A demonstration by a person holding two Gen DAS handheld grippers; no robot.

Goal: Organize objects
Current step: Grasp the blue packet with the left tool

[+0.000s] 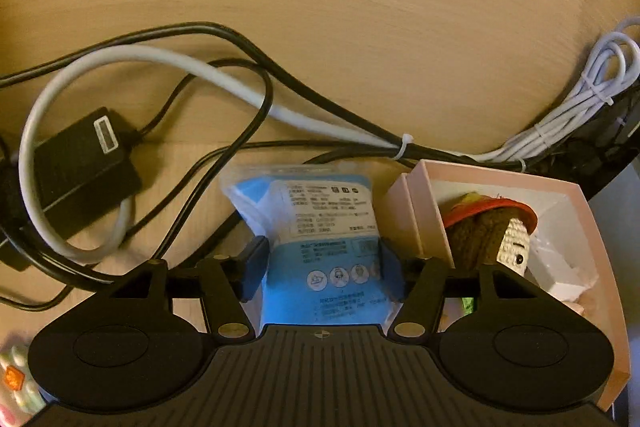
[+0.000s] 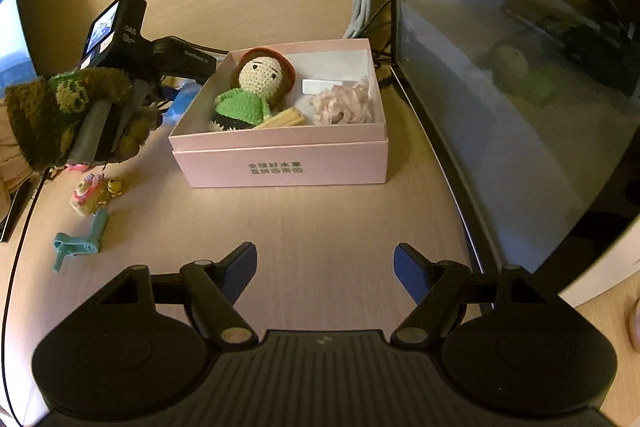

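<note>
Judging the blue pouch (image 1: 320,247) soft, light and slippery, I keep my left gripper (image 1: 322,263) pinching its middle, my right gripper (image 2: 324,267) gaping empty.

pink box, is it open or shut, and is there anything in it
Open, no lid on it. The pink box holds a crocheted doll, a pale pink frilly item, a small white piece and a tan stick-like piece.
</note>
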